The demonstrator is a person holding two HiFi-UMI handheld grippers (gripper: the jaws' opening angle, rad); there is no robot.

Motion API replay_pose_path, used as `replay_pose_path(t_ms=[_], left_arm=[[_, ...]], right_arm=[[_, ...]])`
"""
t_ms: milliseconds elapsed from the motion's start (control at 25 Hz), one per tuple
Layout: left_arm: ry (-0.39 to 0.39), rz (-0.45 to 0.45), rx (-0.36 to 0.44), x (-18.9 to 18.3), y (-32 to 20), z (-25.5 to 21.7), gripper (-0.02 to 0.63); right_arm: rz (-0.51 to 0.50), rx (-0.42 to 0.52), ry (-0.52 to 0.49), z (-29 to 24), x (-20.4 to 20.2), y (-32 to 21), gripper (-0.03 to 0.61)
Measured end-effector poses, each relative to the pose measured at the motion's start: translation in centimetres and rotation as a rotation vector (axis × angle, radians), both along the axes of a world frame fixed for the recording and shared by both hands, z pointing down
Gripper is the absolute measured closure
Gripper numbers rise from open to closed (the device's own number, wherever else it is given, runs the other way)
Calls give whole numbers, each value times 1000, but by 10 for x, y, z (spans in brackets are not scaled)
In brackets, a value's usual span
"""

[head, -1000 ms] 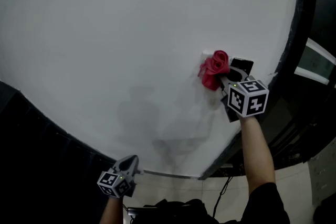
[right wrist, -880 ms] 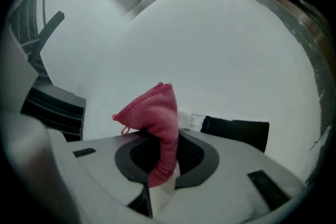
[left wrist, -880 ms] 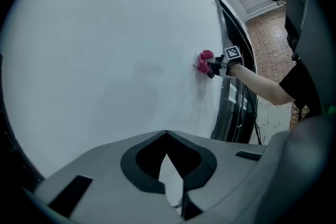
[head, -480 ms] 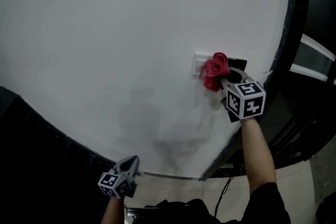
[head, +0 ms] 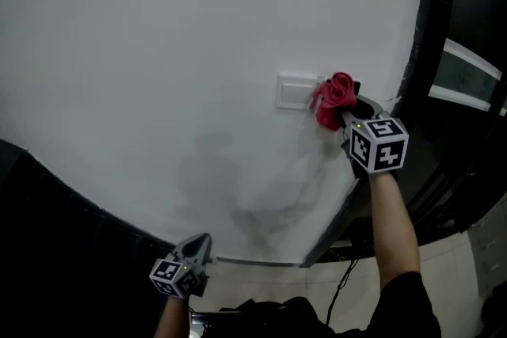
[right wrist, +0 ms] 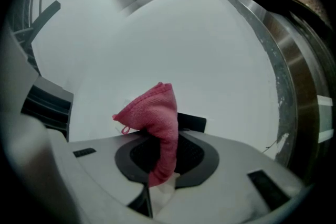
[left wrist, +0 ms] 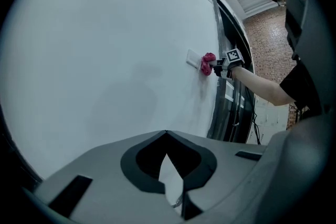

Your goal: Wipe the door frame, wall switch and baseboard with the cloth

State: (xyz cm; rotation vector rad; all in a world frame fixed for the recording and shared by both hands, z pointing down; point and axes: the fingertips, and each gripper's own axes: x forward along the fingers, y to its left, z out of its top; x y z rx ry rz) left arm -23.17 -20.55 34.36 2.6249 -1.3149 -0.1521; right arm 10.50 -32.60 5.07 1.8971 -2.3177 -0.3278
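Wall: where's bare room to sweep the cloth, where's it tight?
Bare: wall left of, above and below the wall switch, down to the left gripper. Tight: between switch and door frame, where the right gripper holds the cloth.

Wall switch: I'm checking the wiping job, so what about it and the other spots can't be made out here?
Wall switch: too small in head view and left gripper view to show its rocker or any dirt.
Whether the cloth touches the wall: head view, hidden behind the cloth and the right hand-held gripper.
Baseboard: head view, the wall's foot is too dark, partly behind the left hand-held gripper.
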Motion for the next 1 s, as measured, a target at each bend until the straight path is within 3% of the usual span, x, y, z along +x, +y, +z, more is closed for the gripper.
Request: replay_pose_path(t_ms=[320, 520, 1000], left_arm=[[-15, -8, 8, 11, 4, -4, 621], [-55, 7, 10, 19, 3, -8, 621], [-44, 6, 9, 31, 2, -10, 621]], right_arm=[[13, -1, -44, 4, 38, 8, 517], [-6, 14, -62, 5, 41, 13, 517], [-43, 21, -55, 1, 43, 11, 512]])
